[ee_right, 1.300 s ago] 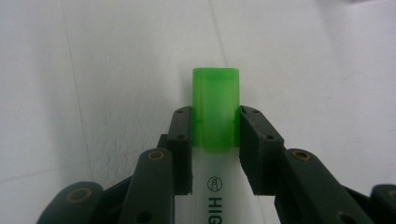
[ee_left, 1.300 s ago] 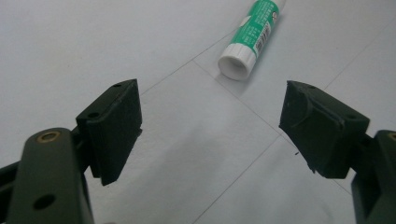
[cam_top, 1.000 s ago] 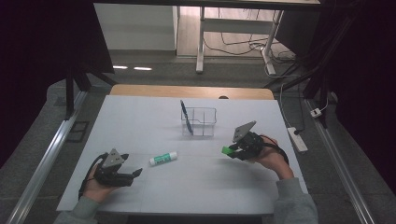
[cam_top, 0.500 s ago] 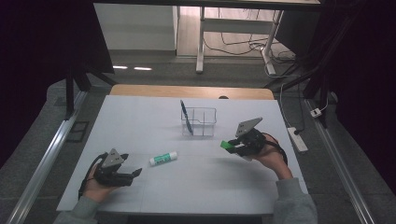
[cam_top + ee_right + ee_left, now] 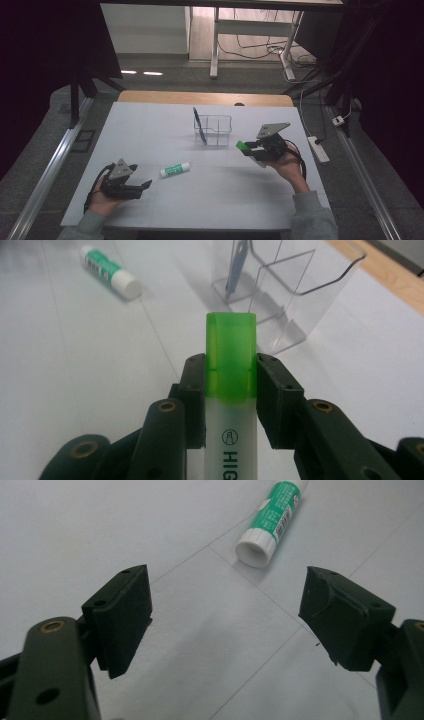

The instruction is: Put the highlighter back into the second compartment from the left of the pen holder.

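Observation:
My right gripper (image 5: 255, 148) is shut on a green-capped highlighter (image 5: 231, 365), held above the table just right of a clear plastic organizer (image 5: 214, 129). The highlighter's green cap (image 5: 243, 146) points toward the organizer (image 5: 280, 290), which holds a blue pen (image 5: 199, 125). A white and green glue stick (image 5: 175, 170) lies on the white table between the two hands. My left gripper (image 5: 145, 185) rests open near the front left, its jaws spread wide. The glue stick (image 5: 272, 522) lies a short way beyond them.
The white tabletop (image 5: 150, 125) ends in a wooden strip (image 5: 200, 97) at the far edge. A power strip (image 5: 318, 148) lies past the right edge. Metal rails run along both sides.
The right gripper has lifted slightly and moved up and right with the highlighter, staying near the organizer. The left gripper has stayed in place.

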The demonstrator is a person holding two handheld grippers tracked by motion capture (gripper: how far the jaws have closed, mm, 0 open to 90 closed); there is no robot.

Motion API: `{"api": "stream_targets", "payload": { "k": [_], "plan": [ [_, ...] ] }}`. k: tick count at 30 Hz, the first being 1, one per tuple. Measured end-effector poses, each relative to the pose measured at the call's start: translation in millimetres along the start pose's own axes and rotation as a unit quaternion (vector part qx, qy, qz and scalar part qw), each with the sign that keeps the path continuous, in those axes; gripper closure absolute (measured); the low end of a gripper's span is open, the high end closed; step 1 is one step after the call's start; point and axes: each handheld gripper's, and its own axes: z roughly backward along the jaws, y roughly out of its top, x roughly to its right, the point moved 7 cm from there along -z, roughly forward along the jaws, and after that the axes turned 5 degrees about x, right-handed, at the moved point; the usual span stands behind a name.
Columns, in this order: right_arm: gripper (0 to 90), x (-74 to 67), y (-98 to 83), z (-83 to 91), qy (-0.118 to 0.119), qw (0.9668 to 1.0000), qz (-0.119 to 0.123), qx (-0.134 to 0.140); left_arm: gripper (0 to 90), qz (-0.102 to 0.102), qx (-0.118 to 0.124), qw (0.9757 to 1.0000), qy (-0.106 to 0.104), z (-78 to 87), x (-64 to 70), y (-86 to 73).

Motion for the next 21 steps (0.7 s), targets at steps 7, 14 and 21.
{"api": "stream_targets", "payload": {
  "k": [7, 14, 21],
  "plan": [
    [66.8, -0.2, 7.2, 1.5, -0.013, 0.9996, -0.011, 0.023, 20.6, -0.001, 0.000, 1.0000, 0.000, 0.0, 0.0, 0.1],
    [66.7, 1.1, 14.5, 4.1, -0.033, 0.9980, -0.025, 0.049, 20.6, 0.000, 0.001, 1.0000, 0.000, 0.1, -0.3, 0.1],
    [66.8, 3.5, 22.5, 11.0, -0.053, 0.9956, -0.031, 0.071, 20.6, -0.001, 0.001, 1.0000, 0.000, -0.1, -0.4, 0.1]
  ]
}}
